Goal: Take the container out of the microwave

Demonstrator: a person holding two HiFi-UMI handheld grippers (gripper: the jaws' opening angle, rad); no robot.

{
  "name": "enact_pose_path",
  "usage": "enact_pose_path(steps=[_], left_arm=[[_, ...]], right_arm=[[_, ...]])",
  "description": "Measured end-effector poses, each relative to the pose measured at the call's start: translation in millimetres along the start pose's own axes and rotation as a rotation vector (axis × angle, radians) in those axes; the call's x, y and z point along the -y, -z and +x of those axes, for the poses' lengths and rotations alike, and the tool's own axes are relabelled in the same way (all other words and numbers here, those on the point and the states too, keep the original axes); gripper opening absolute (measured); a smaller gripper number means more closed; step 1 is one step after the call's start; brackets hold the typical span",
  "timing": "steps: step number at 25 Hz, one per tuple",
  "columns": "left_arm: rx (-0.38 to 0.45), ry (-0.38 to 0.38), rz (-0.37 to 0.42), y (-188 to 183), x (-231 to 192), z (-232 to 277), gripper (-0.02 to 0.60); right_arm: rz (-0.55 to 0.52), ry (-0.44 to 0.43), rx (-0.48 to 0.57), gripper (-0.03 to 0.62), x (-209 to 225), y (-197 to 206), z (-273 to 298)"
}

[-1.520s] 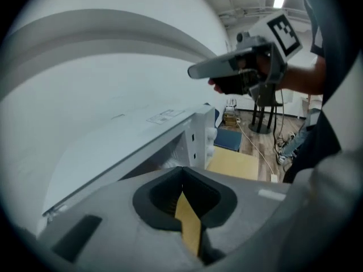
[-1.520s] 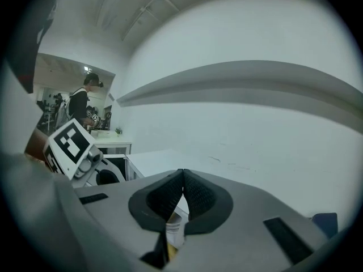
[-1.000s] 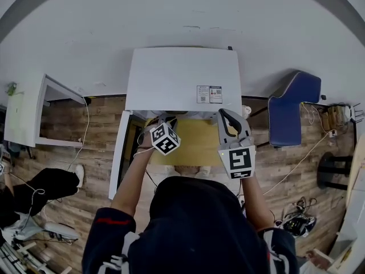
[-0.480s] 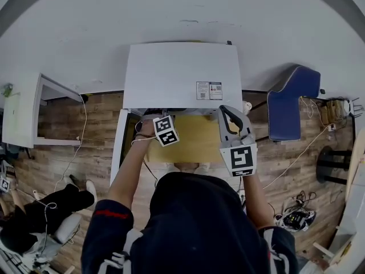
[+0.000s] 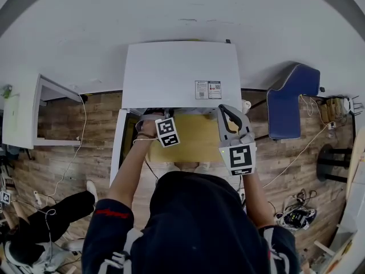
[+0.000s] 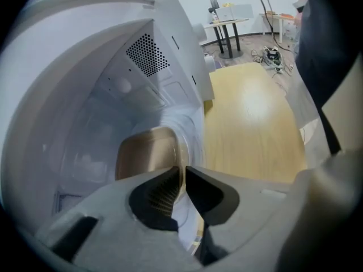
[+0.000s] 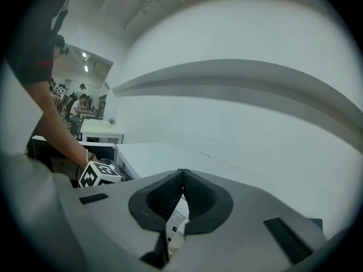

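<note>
The white microwave [image 5: 182, 76] stands on a wooden table [image 5: 194, 141] with its door [image 5: 118, 153] swung open to the left. Inside it a brown container [image 6: 144, 152] sits on the glass turntable [image 6: 190, 132]. My left gripper [image 6: 182, 180] reaches down into the cavity; its jaws are closing, with the container's near rim pinched between the pads. In the head view its marker cube [image 5: 167, 131] shows at the oven mouth and the jaw tips are hidden. My right gripper [image 7: 181, 191] is shut and empty, held over the table's right side [image 5: 231, 121], aimed at the white wall.
A blue chair [image 5: 293, 104] stands right of the table and a white desk [image 5: 25, 110] to the left. Cables and gear lie on the wood floor at the right [image 5: 296, 216]. A seated person [image 5: 34, 233] is at the lower left. The table top [image 6: 255, 123] runs beside the oven mouth.
My left gripper has dropped a little deeper into the oven mouth and rolled, its cube now turned more upright. The right gripper has stayed put. The person at lower left has shifted.
</note>
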State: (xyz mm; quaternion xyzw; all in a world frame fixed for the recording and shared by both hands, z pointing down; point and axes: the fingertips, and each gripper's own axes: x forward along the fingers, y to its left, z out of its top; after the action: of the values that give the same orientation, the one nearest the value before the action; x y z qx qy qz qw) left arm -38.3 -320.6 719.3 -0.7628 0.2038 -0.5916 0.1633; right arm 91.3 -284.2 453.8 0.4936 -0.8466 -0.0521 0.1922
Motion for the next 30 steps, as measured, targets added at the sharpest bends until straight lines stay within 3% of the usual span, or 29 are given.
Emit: enact_pose_path(steps=[12,23,30], left_arm=[[-0.016,0.003,0.042,-1.0,14.6,-18.8,0.048],[-0.012,-0.03,0.017,-9.9,35.1,-62.3,0.048],[-0.01,-0.055,-0.044,-22.6,53.6,-91.6,0.048]], right_arm=[[0.002,-0.011,0.013,0.008,-4.4,3.4,-5.3],[-0.002,-0.037,0.037,0.008,-4.9,5.1,-15.9],[-0.005,-0.09,0.056,0.008,-10.5,7.6,-22.1]])
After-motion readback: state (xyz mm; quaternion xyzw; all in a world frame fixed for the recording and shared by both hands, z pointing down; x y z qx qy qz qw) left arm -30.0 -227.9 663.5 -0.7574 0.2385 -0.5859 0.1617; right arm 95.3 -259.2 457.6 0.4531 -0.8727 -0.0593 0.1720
